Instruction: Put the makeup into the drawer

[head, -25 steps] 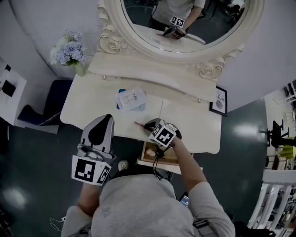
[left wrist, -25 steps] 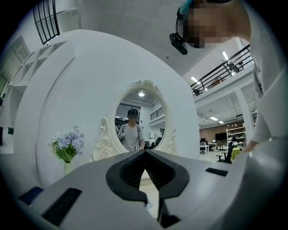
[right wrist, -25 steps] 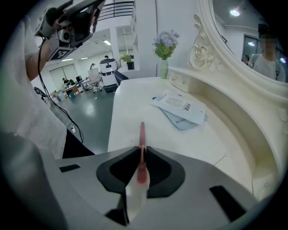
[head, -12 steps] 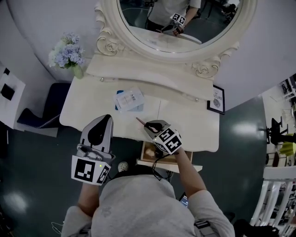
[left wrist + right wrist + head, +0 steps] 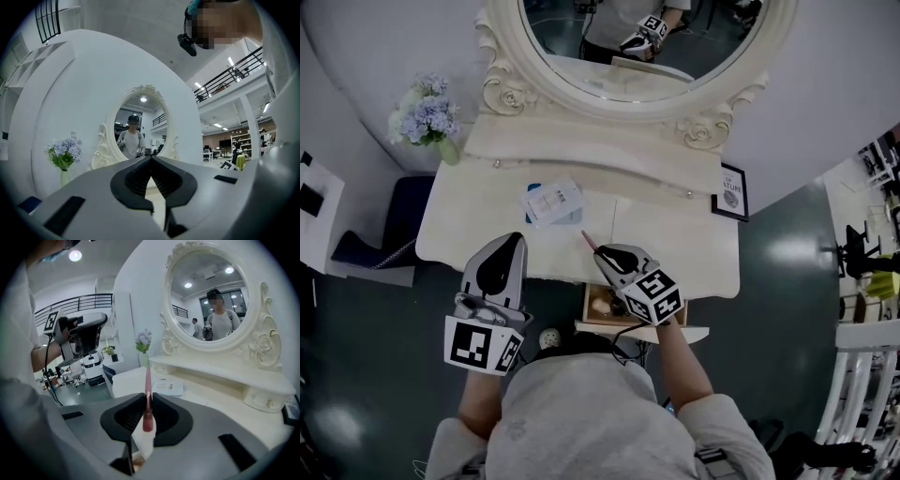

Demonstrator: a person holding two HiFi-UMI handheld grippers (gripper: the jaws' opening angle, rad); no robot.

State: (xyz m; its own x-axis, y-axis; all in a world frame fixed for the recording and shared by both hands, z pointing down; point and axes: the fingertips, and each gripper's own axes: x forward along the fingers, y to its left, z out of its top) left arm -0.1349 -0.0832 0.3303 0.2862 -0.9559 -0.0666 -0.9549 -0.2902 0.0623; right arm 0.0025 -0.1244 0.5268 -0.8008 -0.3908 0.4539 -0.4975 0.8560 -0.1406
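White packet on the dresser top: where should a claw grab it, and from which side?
Probably its near edge, approached low from the front. The white packet lies flat and thin on the dresser top, likely too wide to span, and the raised shelf crowds its far side.

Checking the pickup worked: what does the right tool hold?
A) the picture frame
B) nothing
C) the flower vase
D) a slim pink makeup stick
D: the right tool is clamped on the slim pink makeup stick, which juts out past its tips.
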